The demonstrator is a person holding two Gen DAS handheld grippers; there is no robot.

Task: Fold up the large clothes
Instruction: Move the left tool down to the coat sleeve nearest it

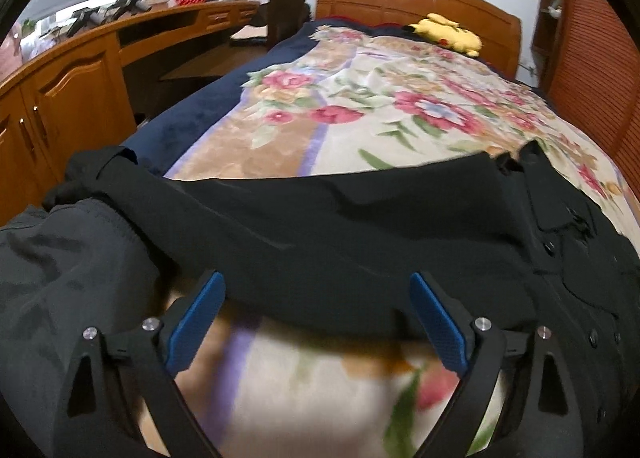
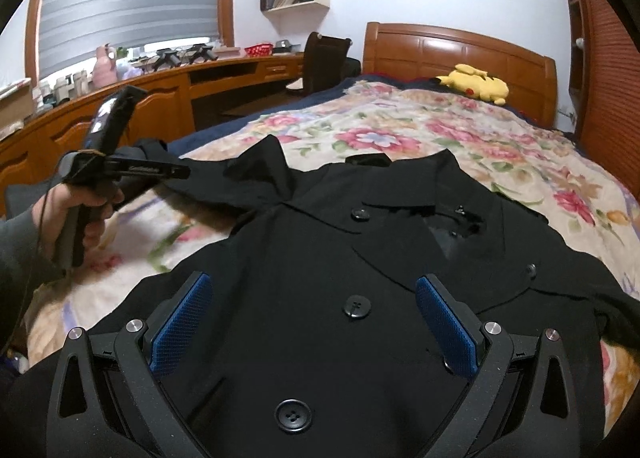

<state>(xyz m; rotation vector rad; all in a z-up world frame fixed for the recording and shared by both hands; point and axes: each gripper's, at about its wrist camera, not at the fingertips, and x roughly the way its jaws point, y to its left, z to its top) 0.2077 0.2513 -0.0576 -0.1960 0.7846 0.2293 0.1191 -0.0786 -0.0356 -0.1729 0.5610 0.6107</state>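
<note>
We see a black coat [image 2: 320, 278] spread on the floral blanket [image 2: 460, 130], our left gripper [image 1: 316, 290] wide open over its sleeve [image 1: 320, 226], our right gripper [image 2: 314, 298] open above the buttons, both empty.

A black buttoned coat [image 2: 320, 266] lies front-up and spread on the floral bed [image 2: 440, 130], collar toward the headboard, one sleeve stretched sideways.
</note>
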